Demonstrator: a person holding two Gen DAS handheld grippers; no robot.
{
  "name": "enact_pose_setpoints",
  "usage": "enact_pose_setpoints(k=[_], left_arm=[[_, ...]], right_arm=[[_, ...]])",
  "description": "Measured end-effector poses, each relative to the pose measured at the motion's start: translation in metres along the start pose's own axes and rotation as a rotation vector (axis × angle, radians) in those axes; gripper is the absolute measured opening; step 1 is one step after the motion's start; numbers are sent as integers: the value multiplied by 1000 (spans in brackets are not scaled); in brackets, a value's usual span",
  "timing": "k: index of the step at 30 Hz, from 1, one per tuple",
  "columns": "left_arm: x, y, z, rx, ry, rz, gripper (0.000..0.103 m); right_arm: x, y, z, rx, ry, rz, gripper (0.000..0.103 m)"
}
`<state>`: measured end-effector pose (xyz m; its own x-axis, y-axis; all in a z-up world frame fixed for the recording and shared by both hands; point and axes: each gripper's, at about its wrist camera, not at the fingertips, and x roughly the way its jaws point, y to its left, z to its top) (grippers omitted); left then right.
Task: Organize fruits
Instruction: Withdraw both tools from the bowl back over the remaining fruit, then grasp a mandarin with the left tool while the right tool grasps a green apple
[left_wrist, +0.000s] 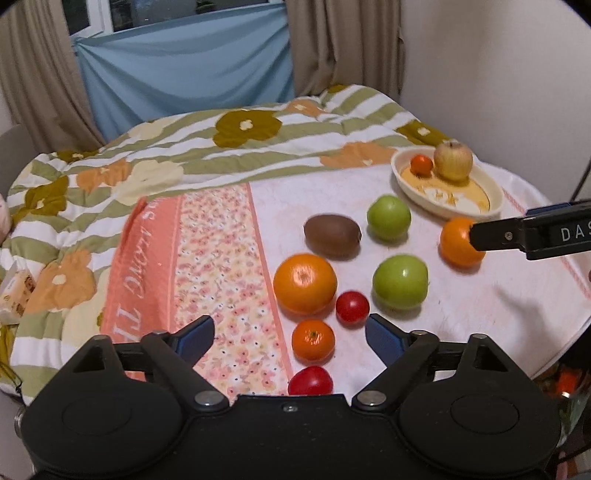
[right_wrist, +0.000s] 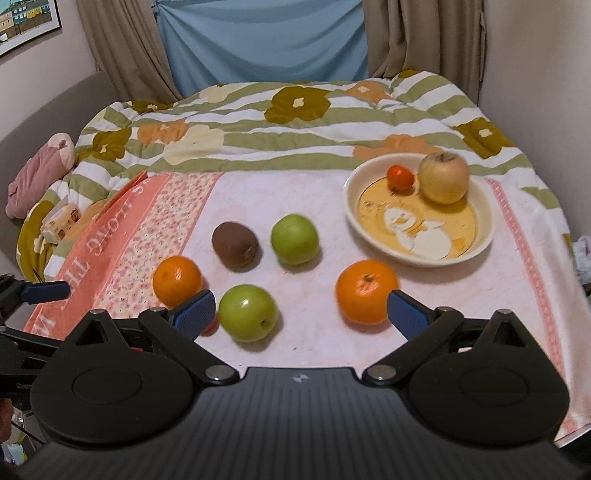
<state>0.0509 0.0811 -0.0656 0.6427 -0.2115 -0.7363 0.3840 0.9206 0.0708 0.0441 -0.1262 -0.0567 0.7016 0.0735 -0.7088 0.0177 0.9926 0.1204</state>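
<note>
Jaws: both grippers, left gripper (left_wrist: 289, 338) and right gripper (right_wrist: 301, 314), released, nothing gripped.
Fruit: I see the mandarin (left_wrist: 313, 339) on the towel (left_wrist: 461, 310), between my left pads.
Bowl (right_wrist: 480, 243): holds yellow apple (right_wrist: 443, 179).
Approach: I would straddle the mandarin, then clench gently.

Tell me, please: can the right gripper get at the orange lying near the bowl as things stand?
Probably yes. The right gripper has its jaws open and empty, and the orange lies just ahead by its right-hand jaw, apart from the bowl and the green apple.

Dim warm indoor light; soft shadows under fruit; slight motion blur; fisheye-bent, dark-cornered edges.
</note>
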Motion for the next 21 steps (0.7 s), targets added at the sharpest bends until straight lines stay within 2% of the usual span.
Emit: enact_pose_setpoints(k=[5,7,11,14,18,21], left_arm=[[28,-1,-10,38,27,-35,78],[37,-1,-13,47,40,-49,71],[55,-4,-14,69,60,-72,65],[63,-5,-14,81,71,-80,57],[70,-3,-14,83,90,-108,41],[70,-7,-15,101,89,-106,41]], right_arm=[[21,11,-12,3,9,18,103],[29,14,-16,2,18,20,103],[43,17,-21,22,33,16,103],[52,18,-24,35,43,19,103],[59,20,-27,42,51,24,101],[64,22,-27,40,57,24,97]])
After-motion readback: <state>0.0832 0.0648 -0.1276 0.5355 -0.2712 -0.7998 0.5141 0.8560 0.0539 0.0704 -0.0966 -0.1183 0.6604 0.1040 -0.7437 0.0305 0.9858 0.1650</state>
